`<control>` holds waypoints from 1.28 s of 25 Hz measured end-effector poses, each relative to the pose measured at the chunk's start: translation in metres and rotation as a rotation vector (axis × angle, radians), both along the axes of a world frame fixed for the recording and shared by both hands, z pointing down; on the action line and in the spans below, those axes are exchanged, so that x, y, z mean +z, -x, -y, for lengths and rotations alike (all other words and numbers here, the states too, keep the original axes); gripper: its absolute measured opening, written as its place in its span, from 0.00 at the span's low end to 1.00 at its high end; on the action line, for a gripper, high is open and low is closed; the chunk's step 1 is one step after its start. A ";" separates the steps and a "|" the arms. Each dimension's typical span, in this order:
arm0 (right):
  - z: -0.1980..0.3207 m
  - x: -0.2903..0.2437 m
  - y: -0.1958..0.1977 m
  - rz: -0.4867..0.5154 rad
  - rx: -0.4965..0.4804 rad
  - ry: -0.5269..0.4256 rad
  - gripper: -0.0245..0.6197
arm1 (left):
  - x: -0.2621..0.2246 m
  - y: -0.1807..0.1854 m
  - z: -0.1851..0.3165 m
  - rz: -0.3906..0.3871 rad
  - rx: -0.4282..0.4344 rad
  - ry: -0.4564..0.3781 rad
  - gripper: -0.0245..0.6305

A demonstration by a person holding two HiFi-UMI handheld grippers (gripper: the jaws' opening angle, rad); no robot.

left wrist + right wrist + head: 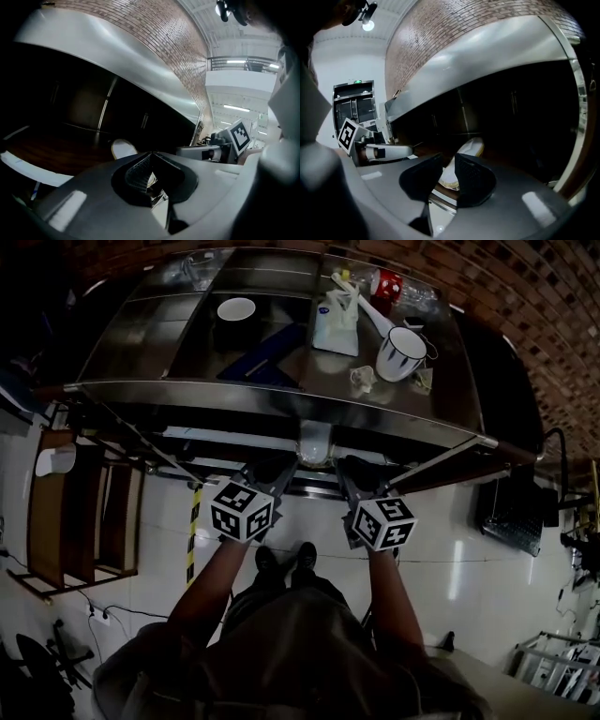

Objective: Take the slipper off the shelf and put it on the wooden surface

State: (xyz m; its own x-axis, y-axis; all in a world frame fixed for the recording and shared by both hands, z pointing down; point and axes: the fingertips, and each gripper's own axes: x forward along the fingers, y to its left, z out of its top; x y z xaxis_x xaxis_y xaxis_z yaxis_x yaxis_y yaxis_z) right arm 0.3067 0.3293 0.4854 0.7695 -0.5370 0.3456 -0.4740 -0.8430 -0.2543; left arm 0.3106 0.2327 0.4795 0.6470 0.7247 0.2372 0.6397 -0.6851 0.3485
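Note:
A pale slipper (469, 148) lies flat on the dark wooden surface (56, 151) under the steel table. In the right gripper view its near end sits in the narrow gap of my right gripper (449, 158), and the pads stand a little apart without pressing on it. In the left gripper view the slipper (123, 148) lies just beyond my left gripper (150, 154), whose tips meet with nothing held. In the head view both grippers (277, 467) (349, 467) reach under the table's front edge, either side of a pale shape (314, 442) that looks like the slipper.
The steel table top (187, 362) carries a white bowl (236, 309), a striped mug (403, 352), a small cup (363, 379) and bottles (386, 284). A wooden rack (80, 512) stands on the floor at left. A brick wall (525, 315) runs behind.

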 end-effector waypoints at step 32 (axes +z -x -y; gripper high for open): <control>0.024 0.089 -0.034 0.314 0.075 -0.232 0.16 | 0.037 0.029 0.020 0.100 -0.076 -0.046 0.05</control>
State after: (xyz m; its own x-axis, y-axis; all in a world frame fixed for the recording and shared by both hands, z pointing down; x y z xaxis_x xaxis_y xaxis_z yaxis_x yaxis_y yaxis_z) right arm 0.3404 0.3056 0.5748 0.6858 -0.5749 0.4462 -0.2828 -0.7755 -0.5645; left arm 0.2818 0.2123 0.5170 0.6709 0.6616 0.3350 0.5490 -0.7468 0.3754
